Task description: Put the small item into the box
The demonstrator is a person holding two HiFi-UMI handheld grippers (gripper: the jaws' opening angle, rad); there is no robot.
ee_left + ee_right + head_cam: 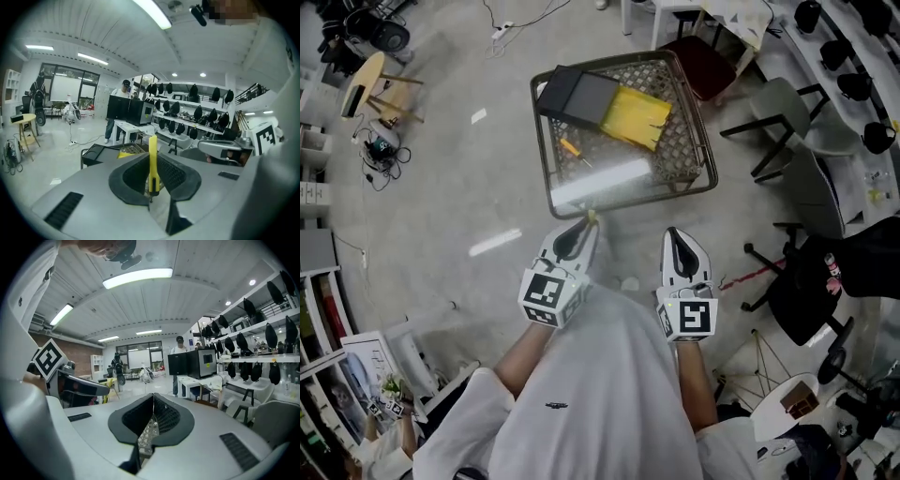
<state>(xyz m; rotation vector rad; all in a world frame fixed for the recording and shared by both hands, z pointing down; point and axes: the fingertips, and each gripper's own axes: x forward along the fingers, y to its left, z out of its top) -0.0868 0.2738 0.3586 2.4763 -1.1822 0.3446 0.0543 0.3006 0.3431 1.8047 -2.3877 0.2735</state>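
L hand-held gripper [152, 180] pinches the small item [153, 152], a thin yellow stick, low on its shaft. The grip is narrow, so I reckon it could pivot. To do this step well: firm pinch, no wrist twist, slow move fwd. R hand-held gripper [152, 416] is pressed together w/ nothing in it, just beside the L one & close to my body. Best left back there, out of the way.

Next out is the box [675, 192], a wire-mesh one w/ raised walls. I'd lift the item's tip clear of the near wall, go over it, then lower before spreading the jaws, so it drops short & doesn't bounce. The mesh has gaps, so laying the stick flat seems safer than dropping it end-on. The free spot looks to be the near half: a small orange-handled tool [570, 148] lies at near left, while a yellow pouch [636, 117] & a black flat case [577, 94] fill the far side. Aim btwn the tool & the near-right corner.

Where it is now: the item sits btwn the L jaws, most of it sticking out past the tips & pointing toward the box. In the head view its tip shows just at the near rim, not yet over the inside. How high above the rim, can't tell.
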